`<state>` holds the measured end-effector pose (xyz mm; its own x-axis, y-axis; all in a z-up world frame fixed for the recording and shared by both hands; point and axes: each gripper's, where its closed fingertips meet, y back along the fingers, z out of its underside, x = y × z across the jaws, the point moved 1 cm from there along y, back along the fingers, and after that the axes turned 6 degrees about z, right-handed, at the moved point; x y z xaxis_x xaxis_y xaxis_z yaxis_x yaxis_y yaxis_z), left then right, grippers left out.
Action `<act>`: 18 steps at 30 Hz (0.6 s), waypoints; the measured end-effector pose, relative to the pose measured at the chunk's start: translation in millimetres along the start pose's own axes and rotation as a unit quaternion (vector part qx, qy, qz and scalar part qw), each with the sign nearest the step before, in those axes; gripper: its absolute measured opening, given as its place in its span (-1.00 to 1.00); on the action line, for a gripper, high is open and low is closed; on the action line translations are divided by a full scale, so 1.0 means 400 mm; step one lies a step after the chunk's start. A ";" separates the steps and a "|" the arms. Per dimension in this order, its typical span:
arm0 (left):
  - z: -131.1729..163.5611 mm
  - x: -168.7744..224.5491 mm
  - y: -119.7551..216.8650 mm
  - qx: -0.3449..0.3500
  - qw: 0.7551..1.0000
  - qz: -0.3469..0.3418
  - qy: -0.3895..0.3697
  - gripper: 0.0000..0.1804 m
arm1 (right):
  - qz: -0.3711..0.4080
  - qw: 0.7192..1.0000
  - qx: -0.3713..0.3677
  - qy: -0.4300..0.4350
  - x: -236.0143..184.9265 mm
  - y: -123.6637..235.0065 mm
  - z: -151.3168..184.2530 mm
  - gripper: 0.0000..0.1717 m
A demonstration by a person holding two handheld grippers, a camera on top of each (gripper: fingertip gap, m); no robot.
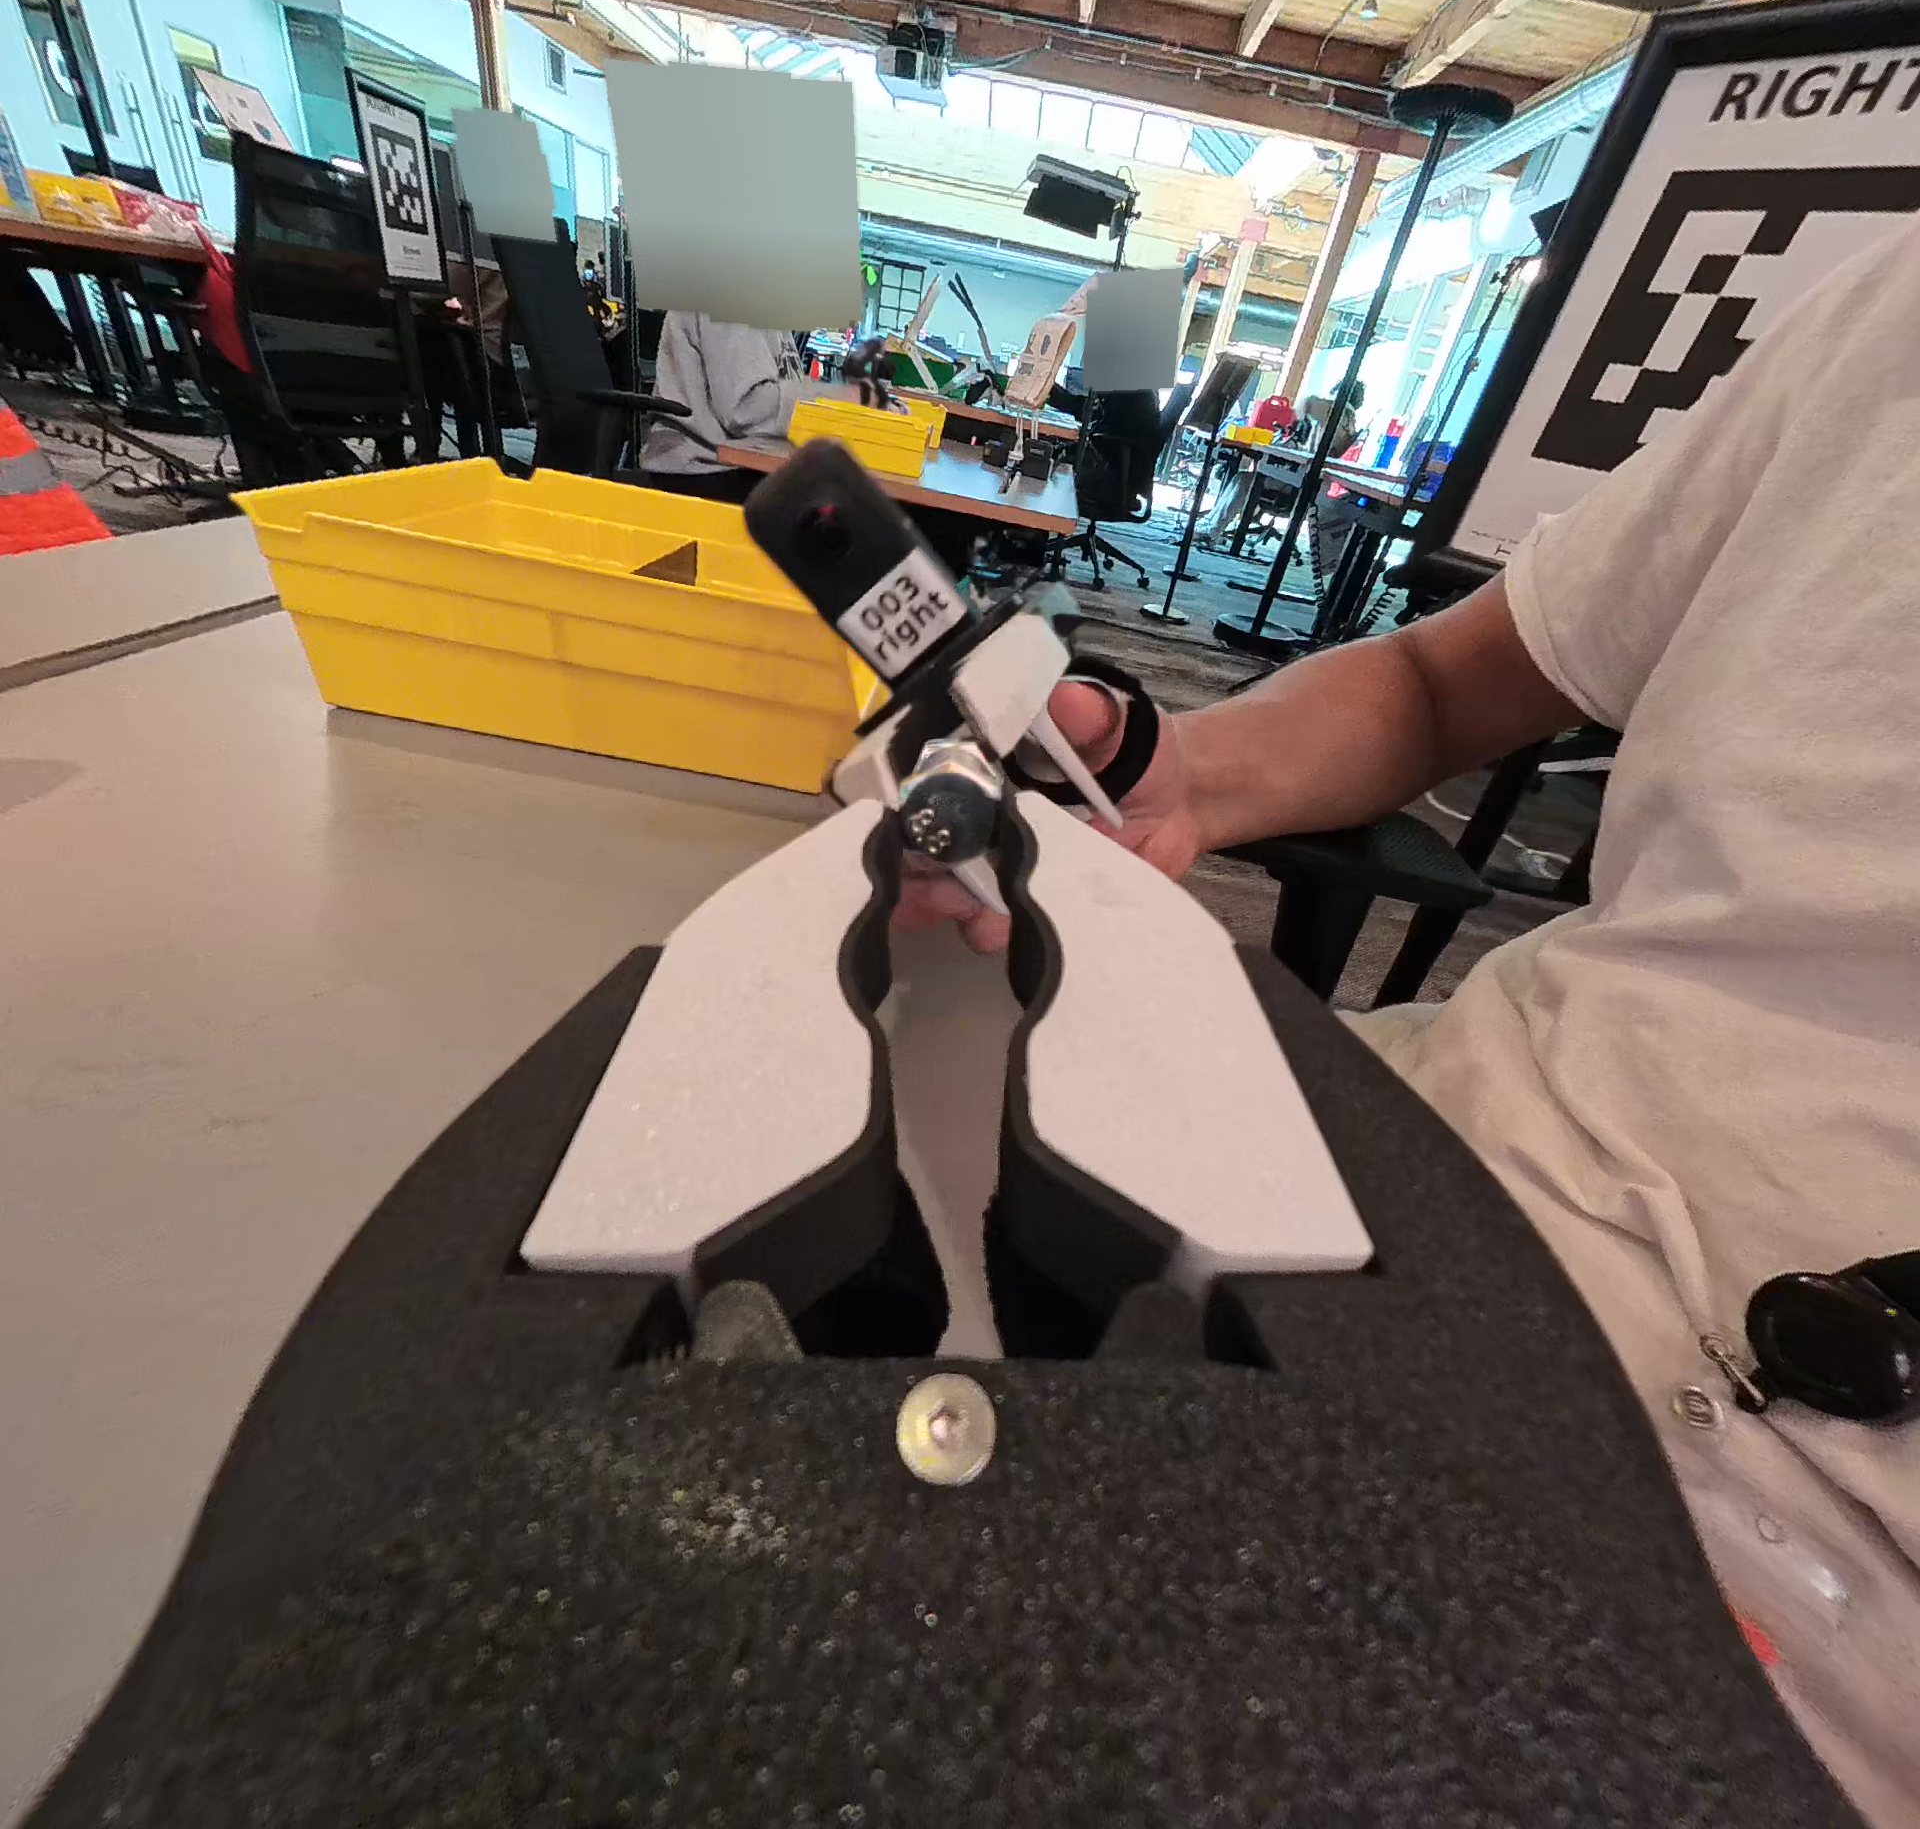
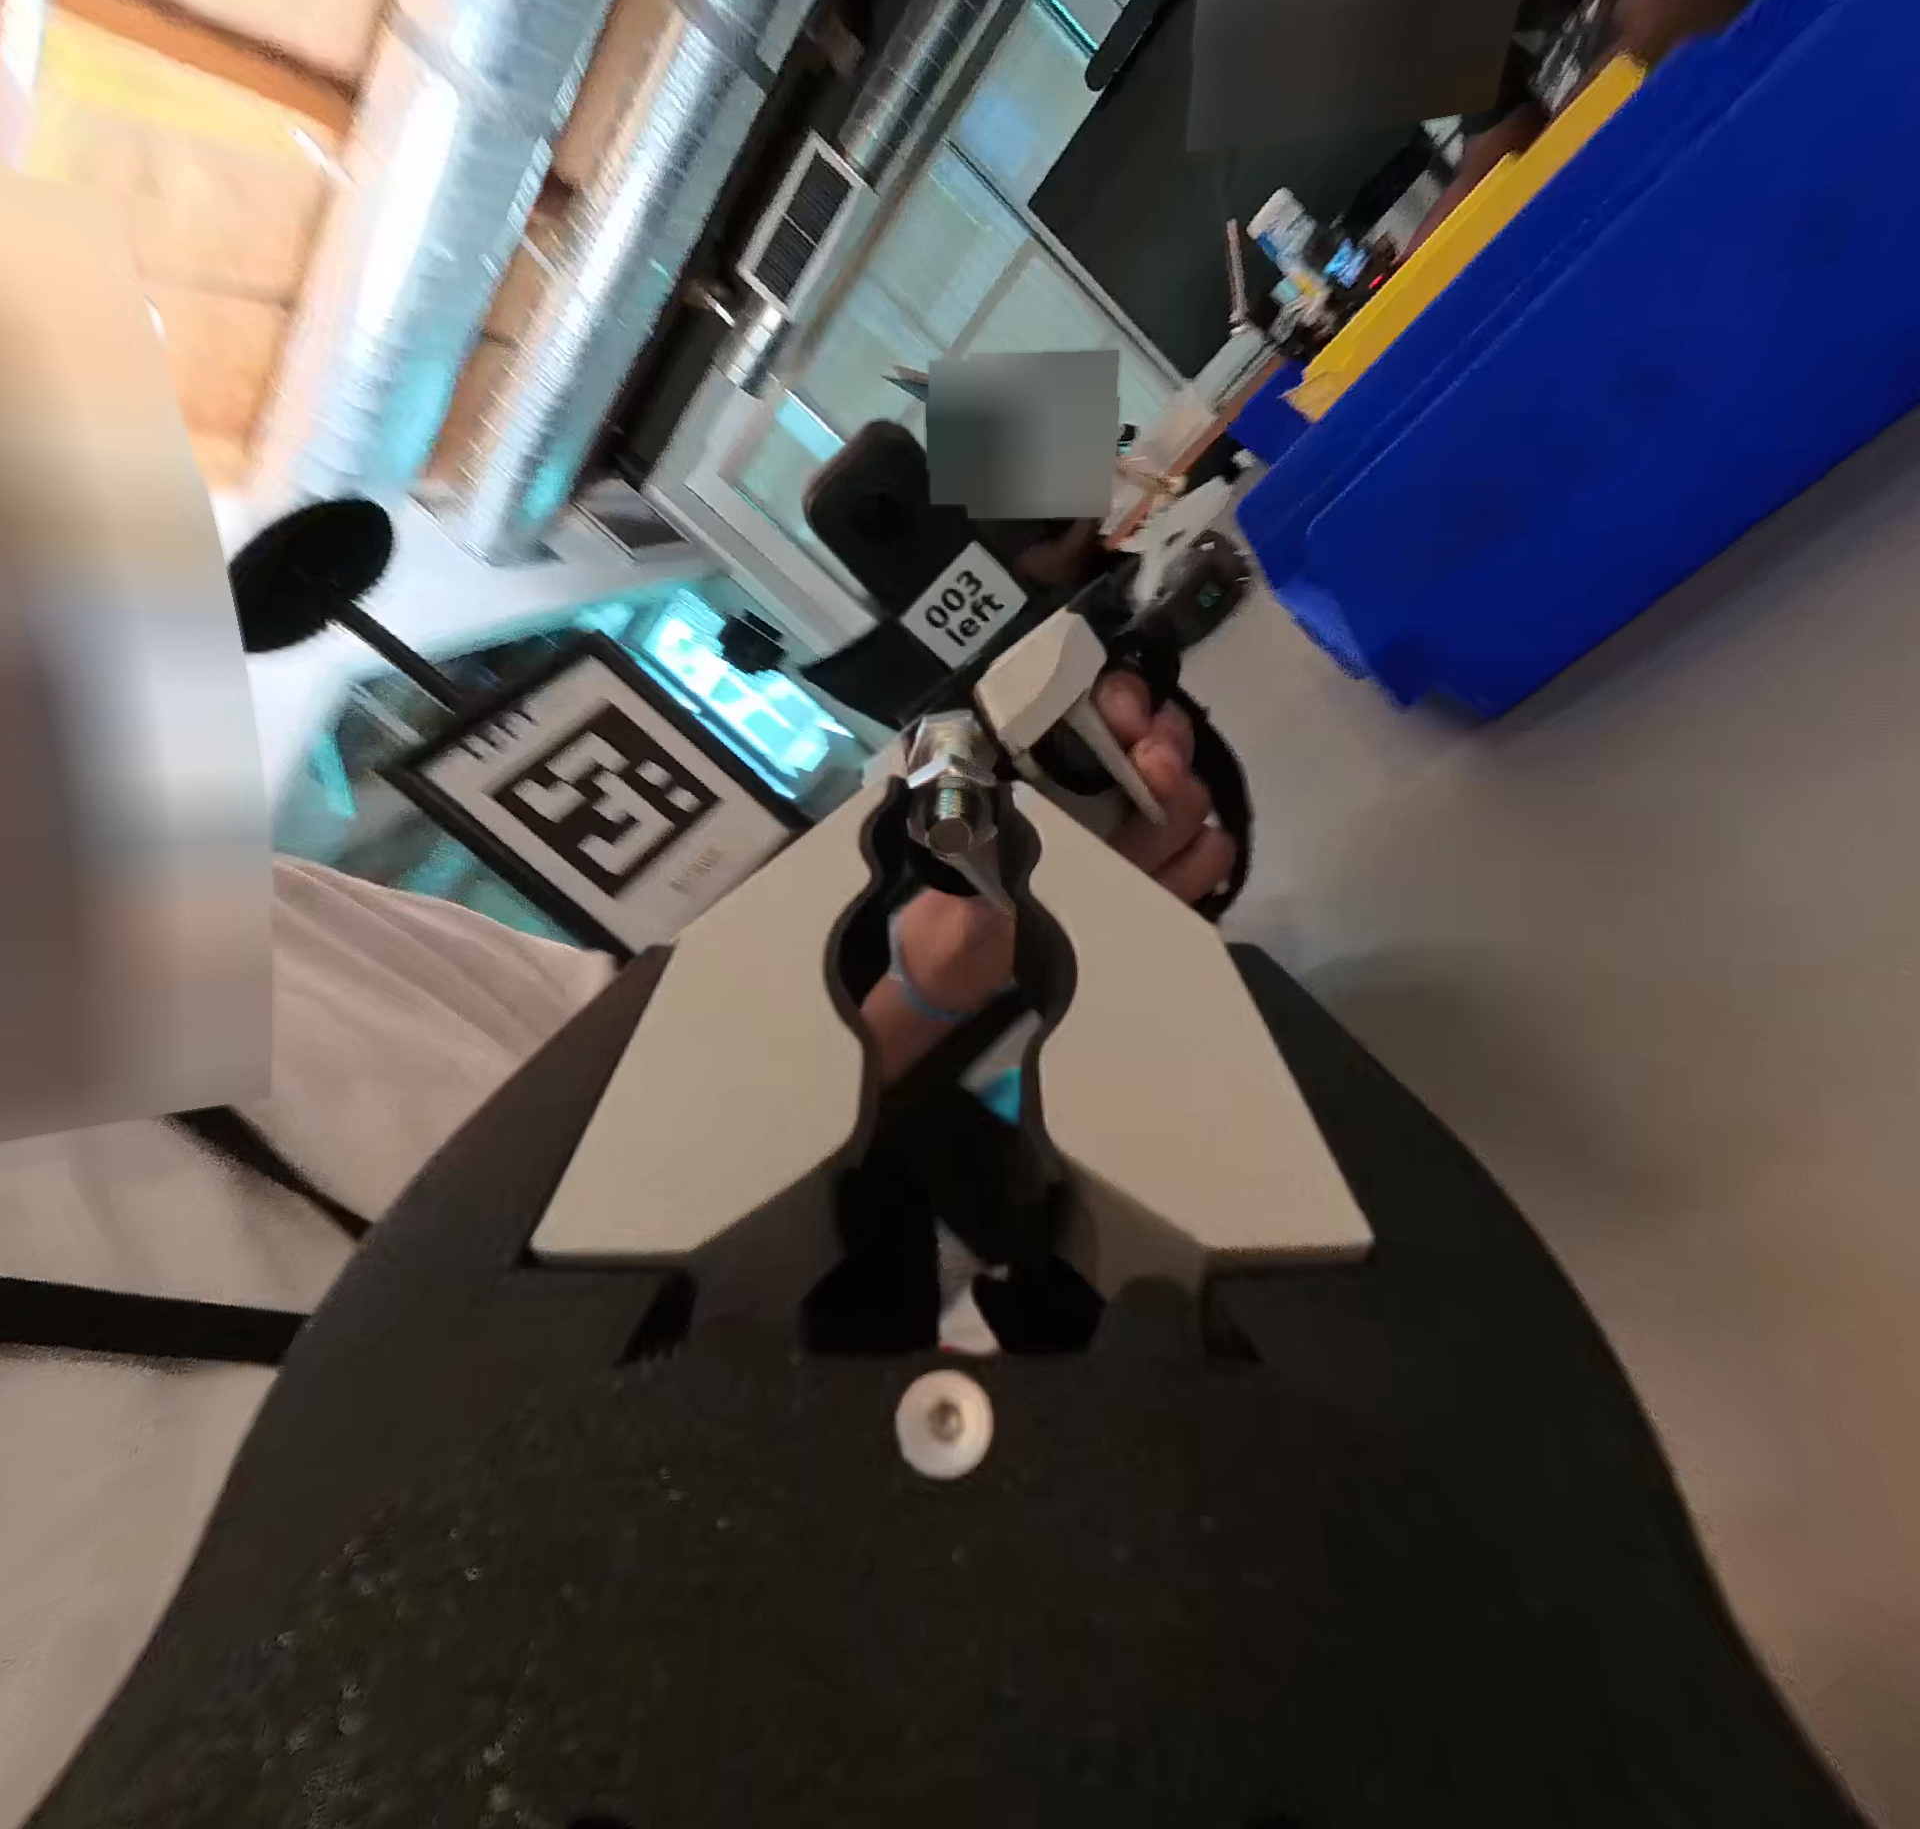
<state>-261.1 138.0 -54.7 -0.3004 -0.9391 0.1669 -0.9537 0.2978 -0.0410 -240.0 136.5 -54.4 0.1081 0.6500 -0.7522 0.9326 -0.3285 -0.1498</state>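
Pale grey tabletop with storage bins

The table [image 1: 260, 948] is a matte light grey surface. In the left wrist view a yellow bin [image 1: 540, 616] sits on it toward 11 o'clock. In the right wrist view a blue bin [image 2: 1621, 408] rests on it at about 2 o'clock, blurred.
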 end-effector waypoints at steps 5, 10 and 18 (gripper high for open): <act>-0.004 0.009 -0.003 0.012 0.997 0.036 0.074 -0.81 | 0.124 0.911 -0.028 0.393 -0.019 0.003 0.006 -0.80; 0.000 0.012 -0.002 0.008 0.991 0.051 0.120 -0.81 | 0.232 0.635 -0.056 0.734 -0.020 0.003 0.016 -0.80; -0.005 0.001 0.008 0.018 0.989 0.044 0.138 -0.81 | 0.282 0.390 -0.029 0.876 -0.020 -0.004 0.021 -0.76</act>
<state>-264.2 138.8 -52.7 -0.3731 -0.8254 0.4237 -0.9250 0.3662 -0.1011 -245.0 126.1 -53.4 0.3243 -0.0282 0.9455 0.5905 -0.7748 -0.2256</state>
